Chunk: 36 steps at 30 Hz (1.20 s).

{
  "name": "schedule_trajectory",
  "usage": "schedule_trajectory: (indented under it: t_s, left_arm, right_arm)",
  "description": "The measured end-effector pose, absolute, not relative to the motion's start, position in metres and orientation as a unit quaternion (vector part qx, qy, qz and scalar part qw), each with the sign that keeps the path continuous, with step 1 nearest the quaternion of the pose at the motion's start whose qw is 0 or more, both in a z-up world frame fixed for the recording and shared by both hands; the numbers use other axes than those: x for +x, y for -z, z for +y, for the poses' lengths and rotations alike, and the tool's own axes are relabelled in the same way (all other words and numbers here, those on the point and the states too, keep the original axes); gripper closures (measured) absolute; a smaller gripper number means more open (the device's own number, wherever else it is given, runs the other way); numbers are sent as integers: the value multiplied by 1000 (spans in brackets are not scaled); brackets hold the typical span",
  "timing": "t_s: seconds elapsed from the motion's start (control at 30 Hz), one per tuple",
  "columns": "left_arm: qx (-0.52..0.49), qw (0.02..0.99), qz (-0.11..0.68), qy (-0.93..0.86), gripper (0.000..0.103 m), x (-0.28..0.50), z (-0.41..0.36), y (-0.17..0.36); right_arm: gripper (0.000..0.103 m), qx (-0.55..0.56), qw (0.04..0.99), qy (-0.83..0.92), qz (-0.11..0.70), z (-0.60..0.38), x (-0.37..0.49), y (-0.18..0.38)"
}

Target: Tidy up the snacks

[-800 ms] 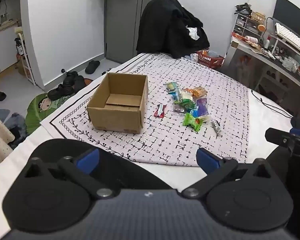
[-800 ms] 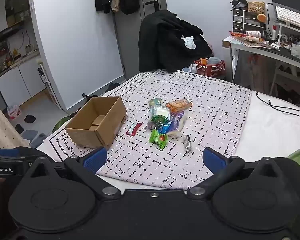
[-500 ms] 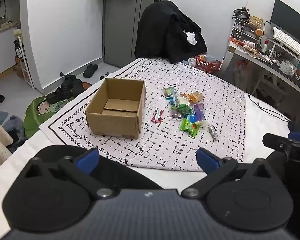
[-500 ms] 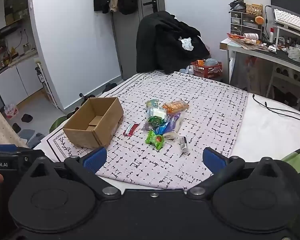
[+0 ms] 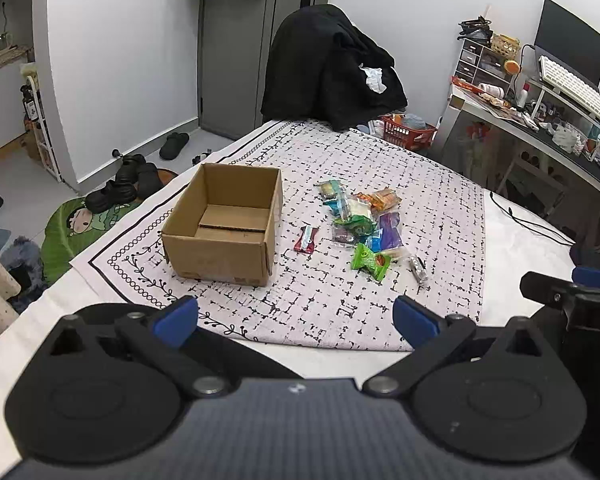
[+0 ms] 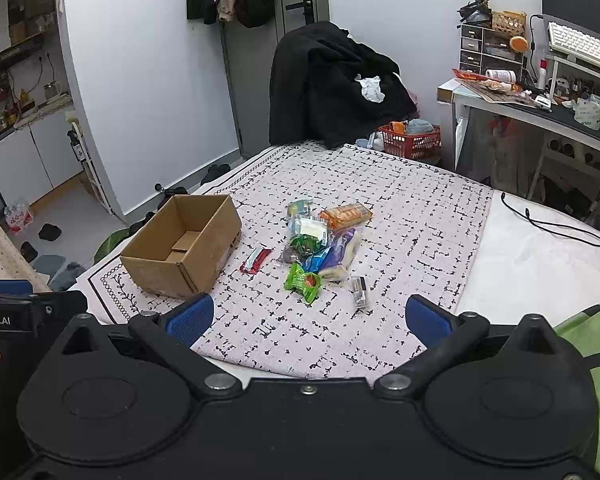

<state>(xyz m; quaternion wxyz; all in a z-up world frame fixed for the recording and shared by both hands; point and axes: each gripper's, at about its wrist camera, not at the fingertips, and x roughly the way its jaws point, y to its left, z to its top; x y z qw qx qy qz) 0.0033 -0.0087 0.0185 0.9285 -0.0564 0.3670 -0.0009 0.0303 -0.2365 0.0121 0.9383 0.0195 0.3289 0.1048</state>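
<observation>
The left gripper (image 5: 296, 316) and right gripper (image 6: 310, 318) are held with blue-padded fingers spread wide, nothing between them, above the near edge of the black-and-white patterned cloth (image 5: 380, 184). The heap of bright wrapped snacks (image 5: 360, 224) is seen at the cloth's middle; the open brown cardboard box (image 5: 224, 224) toward its left edge appears empty. Sorting is judged unstarted. A cluttered bedroom surrounds the white bed (image 6: 532, 256).

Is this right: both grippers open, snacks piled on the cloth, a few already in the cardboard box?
Not quite. The cardboard box is empty, as the left wrist view shows. The snacks lie on the cloth; left gripper and right gripper are open.
</observation>
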Motion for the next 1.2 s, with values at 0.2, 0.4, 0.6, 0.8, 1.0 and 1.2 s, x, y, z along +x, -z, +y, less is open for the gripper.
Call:
schedule_trajectory:
  t_s: [0.2, 0.4, 0.6, 0.8, 1.0, 1.2]
  left_arm:
    - [-59, 929, 366, 3, 0, 5, -9, -20]
    - [-58, 929, 366, 7, 0, 5, -9, -19]
    - [-63, 929, 365, 6, 0, 3, -5, -19]
    - [-63, 930, 362, 3, 0, 2, -5, -21]
    - [-68, 931, 359, -1, 0, -2, 1, -21]
    - [-67, 931, 358, -4, 0, -2, 1, -23]
  right_arm:
    - [0, 17, 938, -106, 330, -237, 32, -13]
    - [0, 15, 938, -105, 330, -237, 33, -12]
    - [0, 14, 938, -105, 330, -236, 33, -12]
    - [0, 9, 938, -106, 330, -234, 32, -12]
    - [0, 2, 939, -105, 329, -230, 30, -12]
    - [0, 2, 938, -111, 330, -227, 30, -12]
